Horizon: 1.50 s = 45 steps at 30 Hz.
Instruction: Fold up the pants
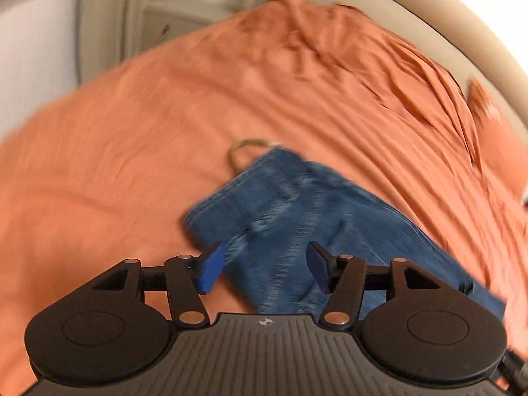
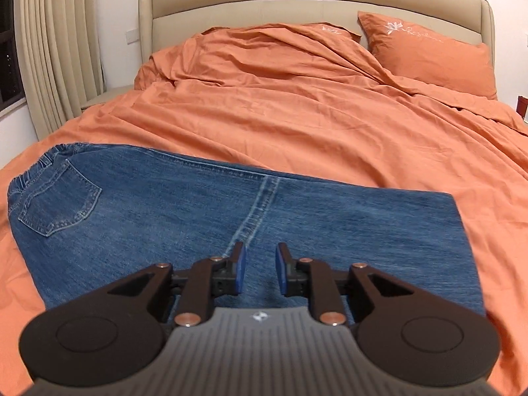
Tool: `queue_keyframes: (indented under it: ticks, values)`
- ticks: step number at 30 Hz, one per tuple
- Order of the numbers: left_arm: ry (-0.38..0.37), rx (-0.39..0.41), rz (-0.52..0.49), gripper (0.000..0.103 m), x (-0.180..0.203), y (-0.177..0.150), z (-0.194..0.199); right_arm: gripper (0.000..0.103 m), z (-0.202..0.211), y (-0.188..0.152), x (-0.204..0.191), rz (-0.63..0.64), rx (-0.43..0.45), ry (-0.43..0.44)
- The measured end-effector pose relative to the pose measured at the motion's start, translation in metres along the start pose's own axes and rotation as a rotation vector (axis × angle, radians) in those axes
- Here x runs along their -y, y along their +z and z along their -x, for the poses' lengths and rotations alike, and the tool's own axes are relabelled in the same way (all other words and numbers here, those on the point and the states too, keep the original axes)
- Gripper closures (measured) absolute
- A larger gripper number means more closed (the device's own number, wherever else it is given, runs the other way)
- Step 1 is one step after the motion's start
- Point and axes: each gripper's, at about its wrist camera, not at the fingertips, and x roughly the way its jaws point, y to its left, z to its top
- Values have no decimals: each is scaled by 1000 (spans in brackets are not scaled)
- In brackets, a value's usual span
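Blue denim pants (image 2: pixel 198 211) lie flat on the orange bed cover, waistband and back pocket at the left, a folded edge at the right. They also show, blurred, in the left wrist view (image 1: pixel 297 224), waistband away from the camera. My left gripper (image 1: pixel 264 270) is open and empty, just above the near part of the pants. My right gripper (image 2: pixel 260 270) is open a little and empty, over the pants near the centre seam.
The orange bed cover (image 2: pixel 297 105) is rumpled toward the beige headboard (image 2: pixel 313 6). An orange pillow (image 2: pixel 429 52) lies at the back right. Curtains (image 2: pixel 56 49) hang at the left. A tan loop (image 1: pixel 247 148) lies beyond the waistband.
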Motion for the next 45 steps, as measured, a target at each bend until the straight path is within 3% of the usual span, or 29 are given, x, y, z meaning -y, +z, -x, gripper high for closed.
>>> queue_keyframes:
  ticks: [5, 10, 13, 20, 23, 24, 27, 30, 36, 40, 45]
  values:
    - [-102, -6, 218, 36, -48, -11, -42, 87, -11, 3, -4, 0, 19, 2]
    - [-169, -3, 323, 36, -68, -17, -74, 87, -32, -1, 0, -18, -35, 15]
    - [-189, -3, 368, 36, -75, -18, -89, 87, -46, -6, 0, -19, -102, 3]
    - [-163, 11, 325, 36, -69, -14, -102, 87, -53, -10, -3, -7, -108, -15]
    - [-113, 19, 303, 49, -60, -12, -101, 88, -53, -12, -2, -11, -108, -13]
    - [-96, 22, 309, 64, -58, -12, -99, 88, -52, -11, -1, -17, -109, -12]
    - [-48, 19, 343, 77, -49, -5, -89, 88, -46, -10, 1, -35, -104, -16]
    - [-11, 71, 254, 83, -21, 4, -62, 87, -35, -7, 5, -60, -82, -15]
    - [-43, 214, 31, 84, 66, 8, 15, 87, -8, 3, 17, -122, -29, 21]
    - [-34, 300, -158, 83, 142, -9, 49, 87, 10, 6, 29, -168, -24, 35]
    - [-17, 349, -418, 83, 242, -51, 57, 87, 32, 6, 54, -254, -23, 62]
